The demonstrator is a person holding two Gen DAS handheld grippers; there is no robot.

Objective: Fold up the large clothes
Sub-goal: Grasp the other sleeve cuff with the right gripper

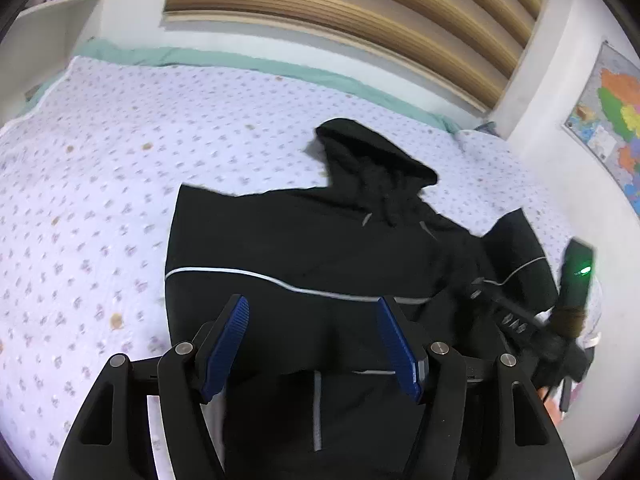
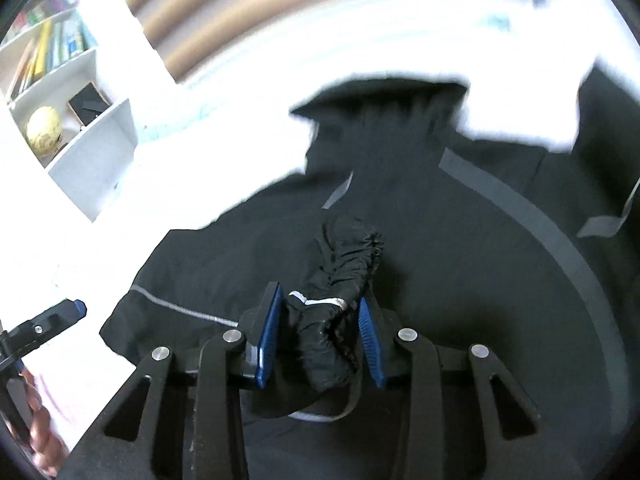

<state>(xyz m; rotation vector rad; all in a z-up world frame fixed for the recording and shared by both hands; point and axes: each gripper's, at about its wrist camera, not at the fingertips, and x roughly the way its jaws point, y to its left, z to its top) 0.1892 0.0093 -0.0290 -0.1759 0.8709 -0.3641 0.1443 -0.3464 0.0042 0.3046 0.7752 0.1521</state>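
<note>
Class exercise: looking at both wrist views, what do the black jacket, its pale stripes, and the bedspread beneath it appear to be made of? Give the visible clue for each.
Black jacket: probably thin synthetic shell fabric, matte; its cuff crumples finely in the right gripper.
Pale stripes: likely reflective tape or piping, grey-silver and bright.
Bedspread: seemingly soft printed woven cloth, matte, small repeated floral marks.

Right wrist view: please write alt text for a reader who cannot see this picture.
The right gripper is shut on a bunched elastic sleeve cuff of a black jacket that lies spread on a pale bed. The left gripper shows at the left edge, and a white bookshelf stands behind.
</note>
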